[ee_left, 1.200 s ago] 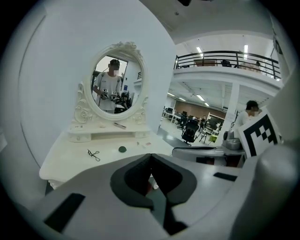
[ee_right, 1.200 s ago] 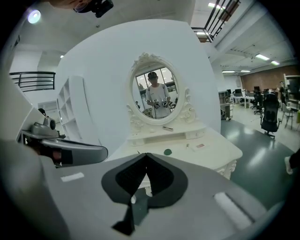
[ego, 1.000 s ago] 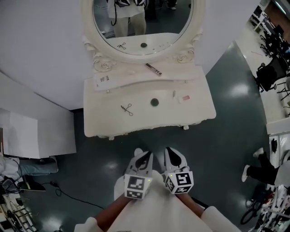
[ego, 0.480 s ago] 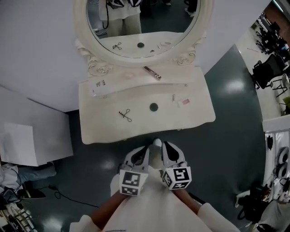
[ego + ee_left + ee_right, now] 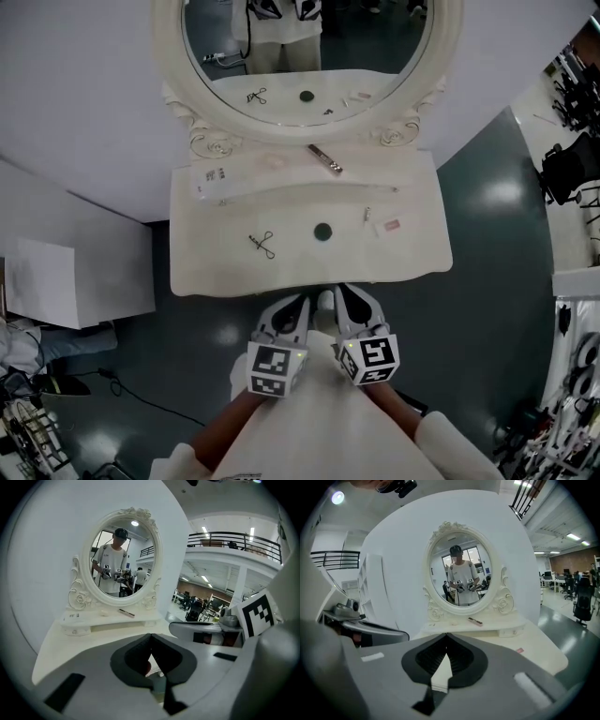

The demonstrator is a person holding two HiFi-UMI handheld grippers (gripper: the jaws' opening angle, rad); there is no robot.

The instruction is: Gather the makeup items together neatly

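**Both grippers pressed shut and empty at the dressing table's front edge**

In the head view, the person is holding the left gripper (image 5: 296, 309) and the right gripper (image 5: 349, 302) side by side low in the centre of the frame. Their tips are sitting just at the near edge of the white dressing table (image 5: 216, 267). In each gripper's own view the dark pads are meeting at the tips, with nothing pinched between them.

The makeup items are lying scattered, well apart from each other and from both grippers. An eyelash curler (image 5: 263, 245) is resting left of centre on the tabletop. A small dark round piece (image 5: 323, 232) is sitting near the middle. To its right, a slim pale stick (image 5: 367, 216) is lying just beside a small white and pink item (image 5: 390, 224); what these two are is too small to tell. On the raised back shelf, a dark slim tube (image 5: 324, 159) is lying at a slant right of centre, and a white printed package (image 5: 214, 180) is lying toward the shelf's left end.

The oval mirror (image 5: 309, 56), in its carved white frame, is filling the top of the frame and reflecting the tabletop items and the person's torso. A dark glossy floor (image 5: 487, 281) is showing around the table.
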